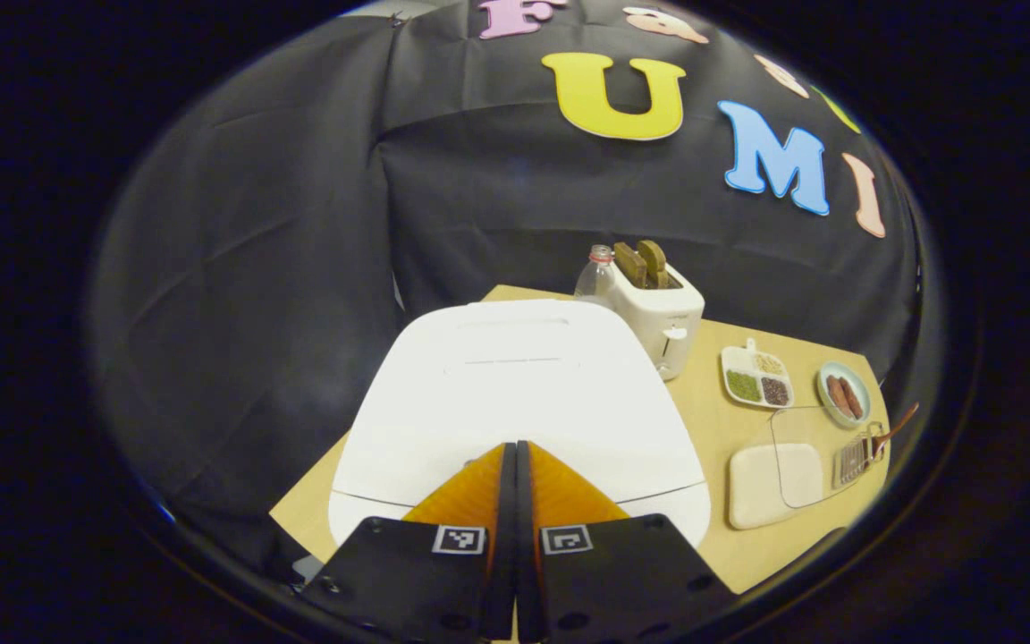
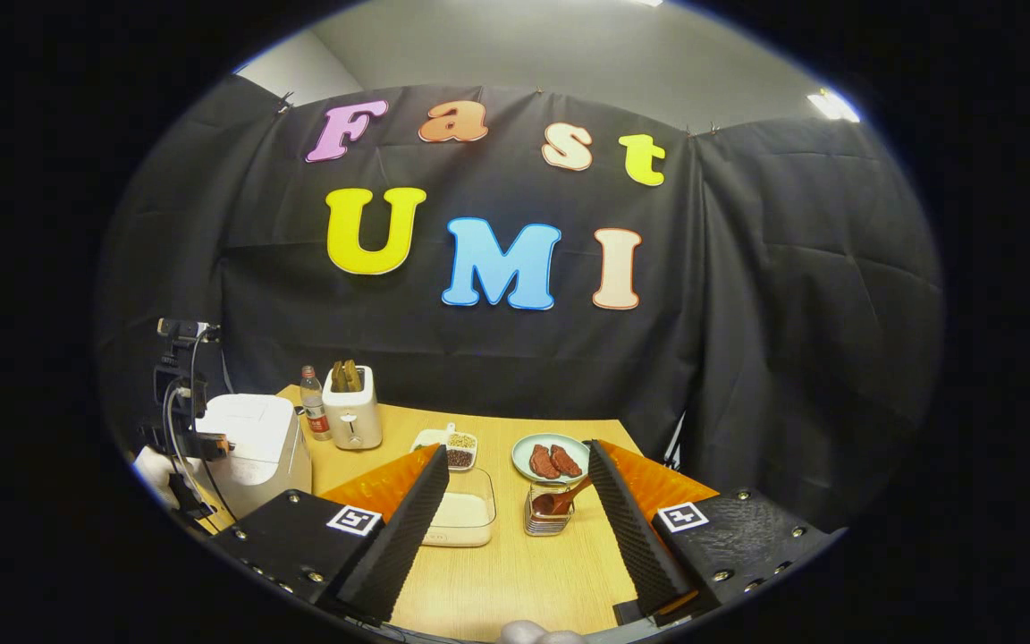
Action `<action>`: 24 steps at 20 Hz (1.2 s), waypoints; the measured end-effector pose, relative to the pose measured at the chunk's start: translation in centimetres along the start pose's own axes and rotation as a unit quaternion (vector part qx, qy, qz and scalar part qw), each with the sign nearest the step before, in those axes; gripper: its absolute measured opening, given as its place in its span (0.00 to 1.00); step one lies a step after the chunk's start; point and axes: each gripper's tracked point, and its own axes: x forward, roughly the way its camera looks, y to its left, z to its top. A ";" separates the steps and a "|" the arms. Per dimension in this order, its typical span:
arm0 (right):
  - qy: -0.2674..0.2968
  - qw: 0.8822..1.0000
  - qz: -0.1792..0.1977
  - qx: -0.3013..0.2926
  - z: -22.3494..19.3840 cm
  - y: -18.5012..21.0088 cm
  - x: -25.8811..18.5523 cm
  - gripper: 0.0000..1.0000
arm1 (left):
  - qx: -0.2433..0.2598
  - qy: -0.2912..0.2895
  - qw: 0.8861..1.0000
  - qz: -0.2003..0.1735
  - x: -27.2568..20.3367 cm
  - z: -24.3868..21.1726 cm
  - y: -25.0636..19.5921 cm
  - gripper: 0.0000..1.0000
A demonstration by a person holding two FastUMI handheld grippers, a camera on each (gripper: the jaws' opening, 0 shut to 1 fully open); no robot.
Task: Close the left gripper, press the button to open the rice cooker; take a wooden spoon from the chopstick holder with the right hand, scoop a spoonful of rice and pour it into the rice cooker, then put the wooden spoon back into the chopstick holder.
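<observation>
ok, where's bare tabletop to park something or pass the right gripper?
Free: the near strip in front of the rice container and chopstick holder, between the right gripper fingers. Crowded: the back row of rice cooker, bottle, toaster, divided dish and plate.

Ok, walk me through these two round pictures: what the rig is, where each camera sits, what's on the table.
A person holds a two-finger claw in each hand; each carries a camera looking along its fingers. In the left gripper view, the left claw is shut, empty, over the closed white rice cooker. In the right gripper view, the right claw is open, empty, aimed at the wooden table. There: a clear box of rice, a chopstick holder with the wooden spoon, a plate, a toaster, a bottle.
</observation>
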 end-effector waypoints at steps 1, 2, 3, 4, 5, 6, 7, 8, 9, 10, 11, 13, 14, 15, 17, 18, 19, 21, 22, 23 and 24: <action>-0.003 1.000 0.000 0.002 0.1 0.0 0.0 0.96 | 0.002 -0.022 1.000 0.002 -0.3 0.8 0.1 0.09; -0.007 1.000 0.000 0.003 0.2 -0.1 0.1 0.96 | -0.001 -0.057 0.998 0.004 -0.7 2.7 0.3 0.09; -0.010 1.000 -0.001 0.003 0.2 -0.2 0.1 0.96 | -0.002 -0.101 0.995 0.005 -1.4 5.3 0.3 0.09; -0.012 1.000 -0.002 0.004 0.3 -0.4 0.0 0.96 | -0.001 -0.141 0.990 0.010 -2.4 7.8 0.6 0.08; -0.017 1.000 -0.001 0.009 0.3 -0.4 0.0 0.96 | 0.001 -0.191 0.981 0.017 -3.7 10.7 1.1 0.08; -0.020 1.000 0.003 0.014 0.3 -0.2 -0.1 0.96 | 0.001 -0.221 0.975 0.017 -5.1 13.1 1.1 0.09; -0.023 1.000 0.004 0.017 0.3 -0.1 -0.2 0.96 | 0.004 -0.252 0.968 0.013 -7.2 15.0 1.0 0.09; -0.027 0.999 0.002 0.019 0.5 -0.2 -0.3 0.96 | 0.002 -0.272 0.962 0.008 -8.6 16.6 0.8 0.09; -0.031 0.999 0.001 0.020 0.5 -0.4 -0.4 0.96 | 0.000 -0.285 0.959 0.003 -9.7 17.3 0.8 0.09; -0.036 0.999 -0.002 0.021 0.7 -0.7 -0.5 0.96 | -0.002 -0.301 0.954 0.001 -11.1 18.4 0.8 0.09; -0.039 0.999 -0.004 0.023 0.9 -0.9 -0.5 0.96 | -0.001 -0.312 0.950 -0.005 -12.4 19.3 0.5 0.09; -0.041 0.999 -0.011 0.028 0.9 -1.4 -0.4 0.96 | 0.006 -0.331 0.943 -0.023 -15.0 19.9 -0.6 0.10; -0.041 0.999 -0.013 0.031 1.0 -1.7 -0.4 0.96 | 0.012 -0.339 0.940 -0.034 -16.3 20.2 -1.4 0.09; -0.041 0.998 -0.016 0.033 0.9 -1.8 -0.4 0.96 | 0.016 -0.343 0.938 -0.035 -17.5 20.1 -1.6 0.10; -0.042 0.998 -0.020 0.034 0.8 -2.2 -0.3 0.96 | 0.023 -0.342 0.938 -0.054 -19.4 19.3 -3.0 0.33; -0.042 0.998 -0.021 0.034 0.7 -2.3 -0.3 0.96 | 0.026 -0.333 0.940 -0.069 -20.1 18.4 -3.9 0.43; -0.043 0.998 -0.023 0.035 0.7 -2.4 -0.3 0.96 | 0.026 -0.328 0.940 -0.087 -20.6 17.9 -4.6 0.53; -0.044 0.998 -0.024 0.039 0.4 -2.5 -0.2 0.96 | 0.023 -0.335 0.936 -0.105 -22.3 17.4 -5.4 0.73; -0.043 0.998 -0.025 0.038 0.3 -2.6 -0.2 0.96 | 0.031 -0.348 0.931 -0.105 -23.1 17.5 -5.6 0.84; -0.043 0.998 -0.026 0.037 0.1 -2.7 -0.1 0.96 | 0.038 -0.356 0.929 -0.097 -24.0 17.3 -5.3 0.94; -0.045 0.998 -0.028 0.038 0.2 -2.8 -0.2 0.96 | 0.042 -0.359 0.927 -0.095 -24.6 17.1 -5.3 1.00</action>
